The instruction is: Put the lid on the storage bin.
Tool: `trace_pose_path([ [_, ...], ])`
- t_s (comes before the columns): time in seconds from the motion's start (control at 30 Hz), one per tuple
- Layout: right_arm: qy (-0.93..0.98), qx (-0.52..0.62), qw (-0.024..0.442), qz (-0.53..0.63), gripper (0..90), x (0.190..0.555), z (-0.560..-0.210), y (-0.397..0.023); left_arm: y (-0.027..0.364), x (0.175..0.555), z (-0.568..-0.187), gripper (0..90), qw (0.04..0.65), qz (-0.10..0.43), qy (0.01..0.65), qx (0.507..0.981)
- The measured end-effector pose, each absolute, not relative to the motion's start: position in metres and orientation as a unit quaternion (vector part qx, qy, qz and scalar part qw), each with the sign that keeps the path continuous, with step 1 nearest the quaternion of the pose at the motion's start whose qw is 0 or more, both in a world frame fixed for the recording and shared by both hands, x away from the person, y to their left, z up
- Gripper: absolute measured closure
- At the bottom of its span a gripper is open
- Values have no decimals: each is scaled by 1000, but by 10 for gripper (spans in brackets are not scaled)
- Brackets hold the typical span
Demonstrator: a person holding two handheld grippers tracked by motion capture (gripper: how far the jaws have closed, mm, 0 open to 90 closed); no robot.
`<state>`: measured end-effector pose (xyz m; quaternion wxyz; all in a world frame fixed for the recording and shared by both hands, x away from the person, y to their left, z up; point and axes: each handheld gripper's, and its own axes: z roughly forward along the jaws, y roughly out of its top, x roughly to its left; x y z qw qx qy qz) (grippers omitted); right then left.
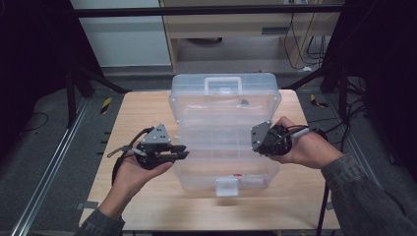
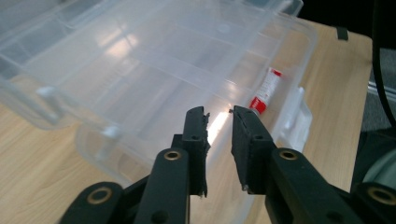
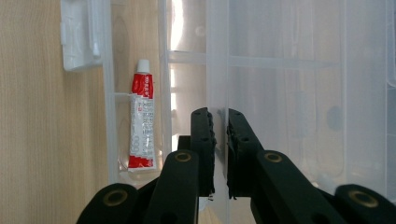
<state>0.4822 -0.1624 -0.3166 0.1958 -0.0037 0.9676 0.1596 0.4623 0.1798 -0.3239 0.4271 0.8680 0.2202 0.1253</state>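
**Clear box open on the worktop, right jaws pinching the tray**

We're looking at the clear plastic storage box (image 1: pixel 225 132) lying open in the middle of the worktop (image 1: pixel 142 113), lid tipped back on the far side. Our right gripper (image 3: pixel 218 116) has its jaws clamped on a thin wall of the inner tray (image 3: pixel 280 93) at the box's right side. Our left gripper (image 2: pixel 219 114) hovers off the box's left edge, jaws nearly together with a narrow gap and nothing between them. A red-and-white tube (image 3: pixel 141 121) lies along the box's near wall, beside the latch (image 1: pixel 227 186). We'd judge this plastic light but slick and springy, thin walls ready to flex or crack, so grip rims and ribs, squarely, not flat panels.
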Motion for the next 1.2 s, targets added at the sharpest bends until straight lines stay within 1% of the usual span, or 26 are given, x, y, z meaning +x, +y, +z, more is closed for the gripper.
trace_pose_path([
  [0.17, 967, -4, 197, 160, 831, 482, -317, -163, 193, 476, -308, 875, 448, 130, 242, 851],
  [0.23, 967, -4, 197, 161, 831, 481, -317, -163, 197, 481, -303, 893, 453, 129, 251, 846],
  [0.6, 967, -4, 193, 163, 830, 478, -320, -164, 199, 508, -297, 895, 455, 120, 284, 835],
  [0.93, 967, -5, 195, 166, 823, 476, -322, -164, 199, 520, -291, 896, 459, 119, 300, 828],
  [1.2, 968, -5, 191, 166, 821, 474, -325, -165, 201, 525, -293, 896, 459, 113, 311, 825],
])
